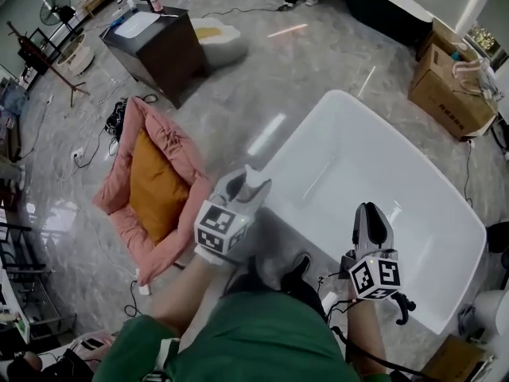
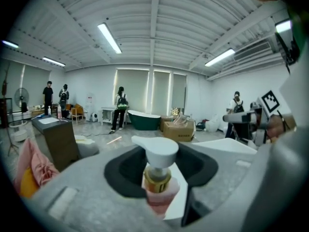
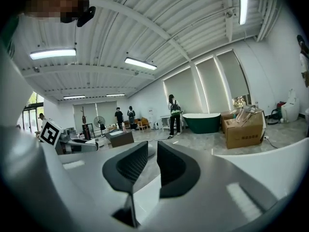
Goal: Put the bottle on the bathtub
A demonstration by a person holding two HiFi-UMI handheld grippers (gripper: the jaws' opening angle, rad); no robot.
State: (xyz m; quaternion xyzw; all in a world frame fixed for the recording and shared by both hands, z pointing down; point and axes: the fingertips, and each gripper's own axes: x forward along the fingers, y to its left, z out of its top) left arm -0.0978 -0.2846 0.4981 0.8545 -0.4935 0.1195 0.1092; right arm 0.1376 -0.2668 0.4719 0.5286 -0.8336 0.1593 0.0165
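In the left gripper view a pump bottle (image 2: 157, 178) with a white pump head, a gold collar and a pink body stands upright between the jaws of my left gripper (image 2: 159, 180), which is shut on it. The head view shows that gripper (image 1: 246, 186) at the near left rim of the white bathtub (image 1: 318, 106), the bottle's white pump head (image 1: 256, 183) poking out over the rim. My right gripper (image 1: 372, 212) hovers over the tub's near side, jaws together and empty. In the right gripper view its dark pads (image 3: 169, 166) almost meet, with the tub rim (image 3: 270, 161) beyond them.
A pink pet bed with an orange cushion (image 1: 155, 185) lies on the floor left of the tub. A dark cabinet (image 1: 159, 46) stands at the back left, cardboard boxes (image 1: 449, 90) at the back right. Cables (image 1: 119, 118) trail on the floor. A dark green tub (image 2: 144, 120) and people stand far off.
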